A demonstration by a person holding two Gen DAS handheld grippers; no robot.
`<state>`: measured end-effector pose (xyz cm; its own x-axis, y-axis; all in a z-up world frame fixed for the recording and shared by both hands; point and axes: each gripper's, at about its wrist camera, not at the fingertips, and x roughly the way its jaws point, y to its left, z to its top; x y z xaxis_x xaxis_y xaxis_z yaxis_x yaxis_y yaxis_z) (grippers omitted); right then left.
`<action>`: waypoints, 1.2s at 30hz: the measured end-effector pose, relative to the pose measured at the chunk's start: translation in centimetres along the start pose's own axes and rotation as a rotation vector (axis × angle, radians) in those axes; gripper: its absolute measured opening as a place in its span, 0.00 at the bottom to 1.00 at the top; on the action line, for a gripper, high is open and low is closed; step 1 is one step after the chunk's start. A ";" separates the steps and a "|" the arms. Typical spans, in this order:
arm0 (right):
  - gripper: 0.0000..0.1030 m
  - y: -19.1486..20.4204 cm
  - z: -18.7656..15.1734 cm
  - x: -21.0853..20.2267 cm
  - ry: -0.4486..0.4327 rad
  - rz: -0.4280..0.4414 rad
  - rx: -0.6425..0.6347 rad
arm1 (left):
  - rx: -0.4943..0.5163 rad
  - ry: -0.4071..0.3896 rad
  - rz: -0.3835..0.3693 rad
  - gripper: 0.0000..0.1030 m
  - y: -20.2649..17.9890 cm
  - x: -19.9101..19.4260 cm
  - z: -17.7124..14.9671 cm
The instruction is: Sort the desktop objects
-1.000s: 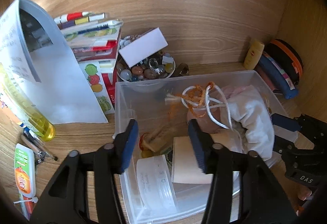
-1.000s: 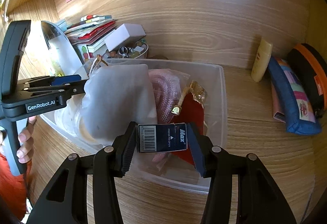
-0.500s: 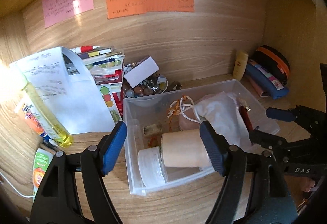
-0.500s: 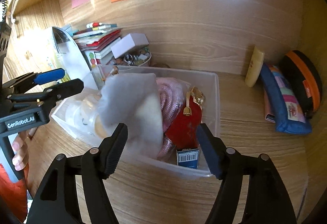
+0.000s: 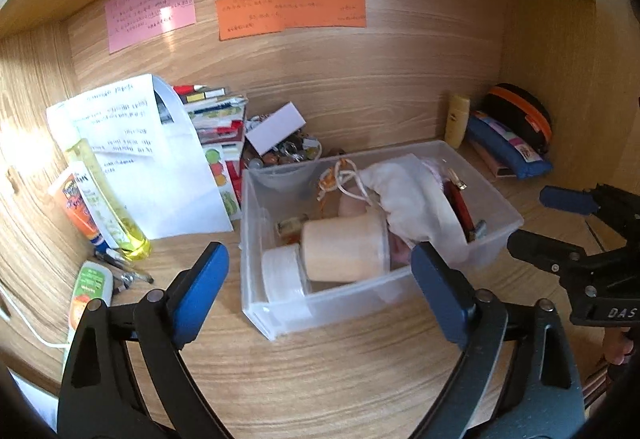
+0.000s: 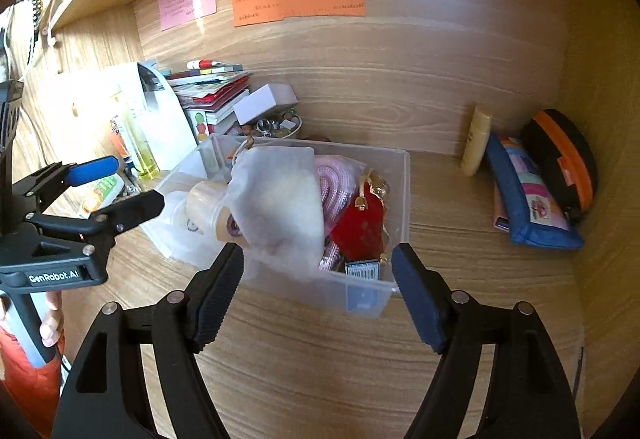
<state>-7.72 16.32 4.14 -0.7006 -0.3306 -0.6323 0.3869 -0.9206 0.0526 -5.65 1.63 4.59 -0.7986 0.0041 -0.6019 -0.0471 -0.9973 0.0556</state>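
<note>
A clear plastic bin (image 5: pixel 502 217) sits mid-desk holding a beige roll (image 5: pixel 344 251), a white roll (image 5: pixel 282 275), a white cloth pouch (image 5: pixel 408 195) and a red pouch (image 6: pixel 360 223). A small blue box (image 6: pixel 362 271) stands in its near corner. My left gripper (image 5: pixel 318 259) hangs in front of the bin, jaws opening, gripping nothing. My right gripper (image 6: pixel 318 255) hovers before the bin's near corner, jaws also opening, pads touching nothing. Each gripper shows in the other's view: right gripper (image 5: pixel 552 223), left gripper (image 6: pixel 132 183).
A stack of books (image 5: pixel 216 119), a bowl of beads (image 5: pixel 284 153) under a white box, a paper sheet (image 5: pixel 132 159), a yellow bottle (image 5: pixel 108 199) and pens crowd the left. A cream bottle (image 6: pixel 476 143) and two pencil cases (image 6: pixel 528 191) sit by the right wall.
Both grippers pulled back from the bin and opened wide. The right let go of the small blue box, now in the bin. The beige roll came to lie in the bin.
</note>
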 end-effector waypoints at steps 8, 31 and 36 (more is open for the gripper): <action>0.81 0.7 -1.2 -2.0 -0.040 -0.026 -0.029 | -0.039 0.015 0.004 0.91 -1.0 -0.1 -1.2; 0.81 1.1 -2.2 -1.1 -0.012 -0.035 -0.034 | -0.096 0.019 0.005 0.91 -1.0 -0.1 -1.5; 0.81 1.4 -2.1 -1.0 -0.006 -0.035 -0.034 | -0.099 0.025 0.005 0.91 -0.9 0.0 -1.5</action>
<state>-5.23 15.84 3.21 -0.7176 -0.2993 -0.6288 0.3820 -0.9242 0.0040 -4.71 2.46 3.29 -0.7835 -0.0016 -0.6213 0.0175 -0.9997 -0.0194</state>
